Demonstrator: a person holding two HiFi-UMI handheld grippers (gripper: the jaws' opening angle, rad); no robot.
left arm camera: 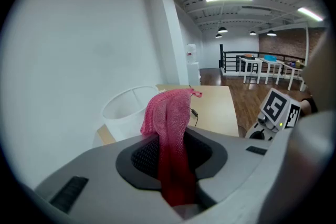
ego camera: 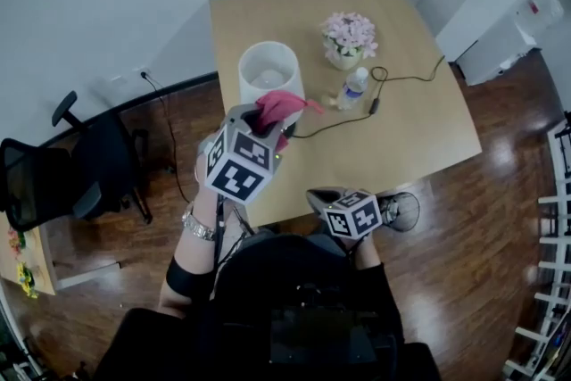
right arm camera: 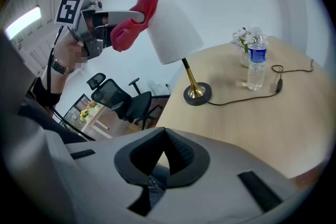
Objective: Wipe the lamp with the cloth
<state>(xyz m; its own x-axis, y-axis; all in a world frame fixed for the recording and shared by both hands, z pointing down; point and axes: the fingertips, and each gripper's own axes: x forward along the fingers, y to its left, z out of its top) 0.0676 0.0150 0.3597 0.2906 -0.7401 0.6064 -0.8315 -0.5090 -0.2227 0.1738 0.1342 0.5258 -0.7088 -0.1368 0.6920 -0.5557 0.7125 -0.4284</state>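
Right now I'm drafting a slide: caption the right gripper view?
Left gripper holds the pink cloth beside the lamp's shade; empty right gripper facing the table.

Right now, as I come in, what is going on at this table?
A person holds a gripper in each hand. The left gripper is shut on a pink cloth and holds it up beside the top of the white lamp shade; whether the cloth touches it is not clear. The right gripper is shut and empty, low by the near edge of the table.

No text or number can be read.
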